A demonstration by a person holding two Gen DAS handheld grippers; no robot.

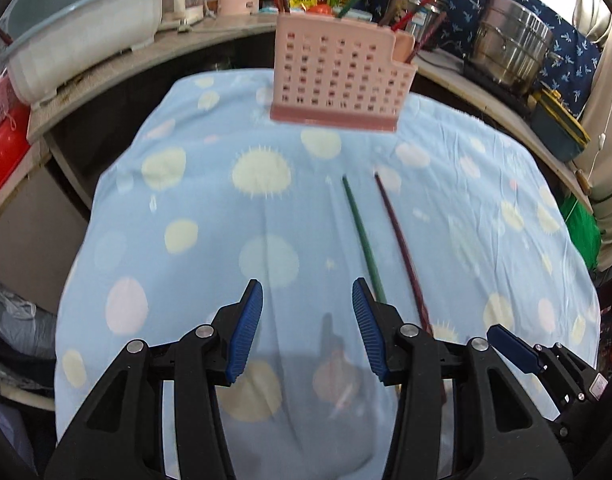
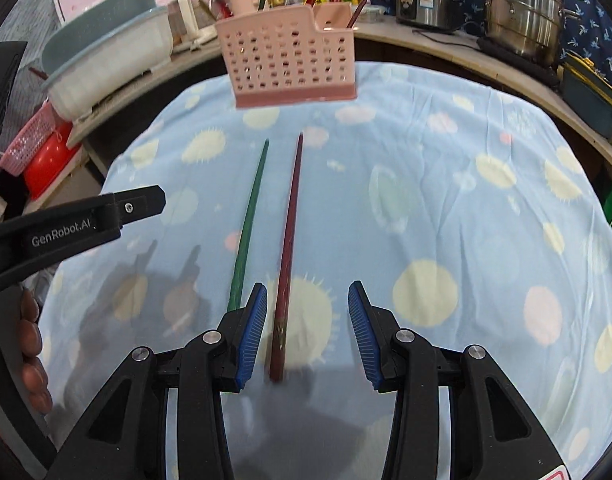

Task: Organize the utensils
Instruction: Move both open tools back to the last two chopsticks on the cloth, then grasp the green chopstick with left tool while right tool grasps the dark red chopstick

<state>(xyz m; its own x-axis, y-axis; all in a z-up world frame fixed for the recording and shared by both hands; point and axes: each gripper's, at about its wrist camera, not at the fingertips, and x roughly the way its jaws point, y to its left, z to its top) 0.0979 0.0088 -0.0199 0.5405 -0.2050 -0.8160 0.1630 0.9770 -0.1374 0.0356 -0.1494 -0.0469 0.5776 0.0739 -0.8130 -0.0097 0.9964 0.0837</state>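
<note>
A green chopstick (image 1: 359,232) (image 2: 250,216) and a dark red chopstick (image 1: 399,240) (image 2: 290,224) lie side by side on the blue spotted cloth (image 1: 186,200) (image 2: 445,200). Behind them stands a pink perforated utensil holder (image 1: 337,76) (image 2: 288,60) with several chopsticks upright in it. My left gripper (image 1: 307,292) is open above bare cloth, the green chopstick just past its right finger. My right gripper (image 2: 307,296) is open too, and the red chopstick's near end lies between its fingers, close to the left pad. Its fingertip (image 1: 513,350) shows in the left wrist view.
A curved counter rings the table's far side with a blue-grey basin (image 1: 82,36) (image 2: 106,52), steel pots (image 1: 513,48) (image 2: 521,8), bottles and a rice cooker (image 2: 425,0). A red bowl (image 1: 4,152) and pink basket (image 2: 28,140) sit at left. A hand (image 2: 32,352) grips the left tool.
</note>
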